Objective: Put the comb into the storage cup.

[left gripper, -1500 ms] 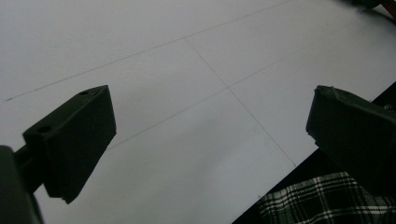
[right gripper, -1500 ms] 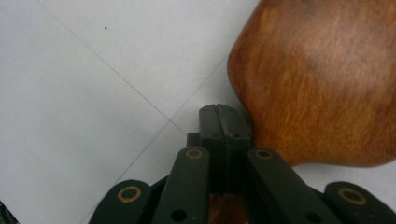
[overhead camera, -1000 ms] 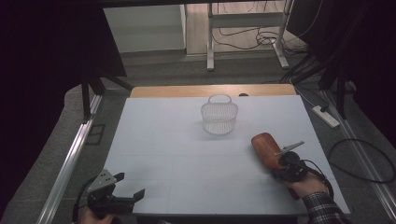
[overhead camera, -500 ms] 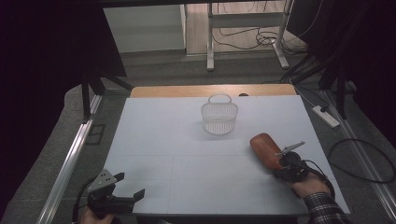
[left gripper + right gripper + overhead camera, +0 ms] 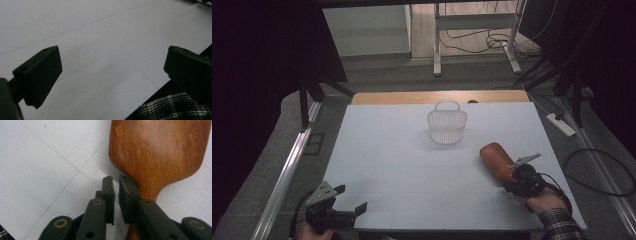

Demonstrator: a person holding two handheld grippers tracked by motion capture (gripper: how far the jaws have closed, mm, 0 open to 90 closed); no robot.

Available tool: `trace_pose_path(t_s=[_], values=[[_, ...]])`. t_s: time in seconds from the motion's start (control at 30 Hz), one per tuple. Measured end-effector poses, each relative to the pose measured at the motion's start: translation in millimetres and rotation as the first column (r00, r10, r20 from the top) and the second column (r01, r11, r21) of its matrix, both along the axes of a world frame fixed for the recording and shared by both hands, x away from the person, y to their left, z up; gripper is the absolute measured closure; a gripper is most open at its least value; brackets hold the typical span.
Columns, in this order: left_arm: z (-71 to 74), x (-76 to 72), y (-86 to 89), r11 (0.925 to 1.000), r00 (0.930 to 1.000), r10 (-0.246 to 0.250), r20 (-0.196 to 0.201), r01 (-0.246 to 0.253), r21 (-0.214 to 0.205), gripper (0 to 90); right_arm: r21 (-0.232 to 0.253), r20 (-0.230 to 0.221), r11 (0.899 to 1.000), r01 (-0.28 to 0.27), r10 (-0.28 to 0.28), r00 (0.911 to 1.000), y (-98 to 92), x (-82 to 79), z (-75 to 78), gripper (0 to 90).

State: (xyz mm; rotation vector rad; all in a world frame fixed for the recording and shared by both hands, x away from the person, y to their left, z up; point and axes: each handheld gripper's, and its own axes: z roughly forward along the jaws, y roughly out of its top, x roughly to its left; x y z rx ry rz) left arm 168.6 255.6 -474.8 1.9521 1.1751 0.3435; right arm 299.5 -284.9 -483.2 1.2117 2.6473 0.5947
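Observation:
A brown wooden paddle brush lies flat on the white table sheet at the right. In the right gripper view its broad head is just ahead and its handle runs under the right-hand finger. My right gripper sits at the handle end. Its jaws have just been opening and now stand a narrow slit apart, with bare table showing through the gap. My left gripper rests at the front left corner, open wide with nothing between its fingers. A small wire basket stands upright at the back middle.
A wooden strip edges the table's far side. A metal rail runs along the left. On the floor to the right lie a power strip and cables. A plaid sleeve comes in at the bottom right.

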Motion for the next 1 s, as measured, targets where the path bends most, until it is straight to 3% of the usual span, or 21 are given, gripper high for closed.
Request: trace_pose_path(t_s=[0.5, 0.7, 1.0], values=[[-0.1, 0.3, -0.1, 1.0000, 1.0000, 0.001, -0.002, -0.001, -0.001, 2.6, 0.028, 0.092, 1.000, 0.013, -0.016, 0.9957, 4.3, -14.7, 16.9, 58.8], [-0.1, 0.4, -0.2, 1.0000, 1.0000, 0.001, -0.002, -0.001, 0.000, 2.6, 0.033, 0.137, 0.999, 0.033, -0.038, 0.9899, 0.0, -20.1, 23.0, 43.0], [-0.1, 0.7, -0.2, 1.0000, 1.0000, 0.000, -0.002, 0.000, -0.001, 2.6, 0.025, 0.138, 0.997, 0.069, -0.072, 0.9878, -5.6, -22.3, 25.5, 26.0]])
